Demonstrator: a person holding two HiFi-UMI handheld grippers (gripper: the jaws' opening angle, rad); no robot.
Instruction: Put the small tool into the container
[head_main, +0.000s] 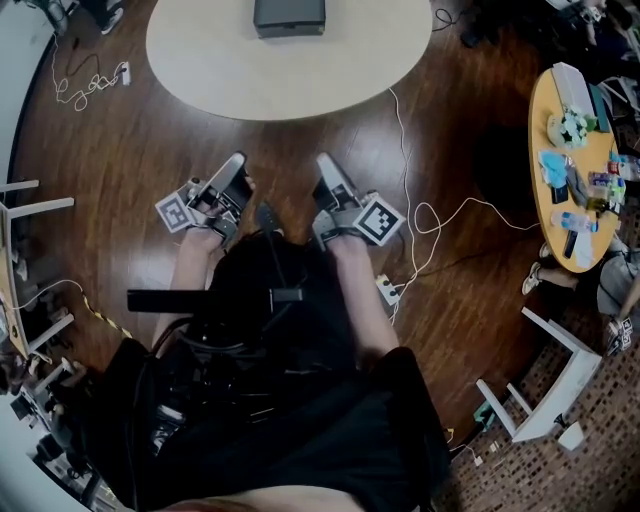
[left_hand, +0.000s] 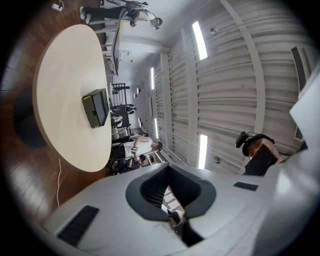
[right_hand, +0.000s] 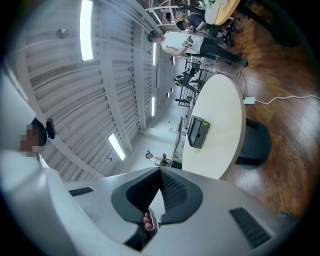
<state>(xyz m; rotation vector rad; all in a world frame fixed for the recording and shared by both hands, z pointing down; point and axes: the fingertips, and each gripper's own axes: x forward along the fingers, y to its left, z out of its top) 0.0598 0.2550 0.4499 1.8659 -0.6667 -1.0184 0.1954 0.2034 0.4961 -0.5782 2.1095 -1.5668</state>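
Note:
A dark box-shaped container (head_main: 289, 17) stands at the far side of the oval light table (head_main: 290, 75); it also shows in the left gripper view (left_hand: 96, 107) and the right gripper view (right_hand: 198, 131). No small tool shows in any view. I hold both grippers close to my body, short of the table and over the wooden floor. The left gripper (head_main: 236, 163) points toward the table, its jaws (left_hand: 168, 175) shut with nothing between them. The right gripper (head_main: 325, 165) lies beside it, also shut (right_hand: 160, 175) and empty.
A second round table (head_main: 570, 180) at the right carries several small items. A white frame (head_main: 540, 400) stands at the lower right. Cables (head_main: 425, 215) and a power strip (head_main: 387, 289) lie on the floor. People stand in the room's background (right_hand: 182, 42).

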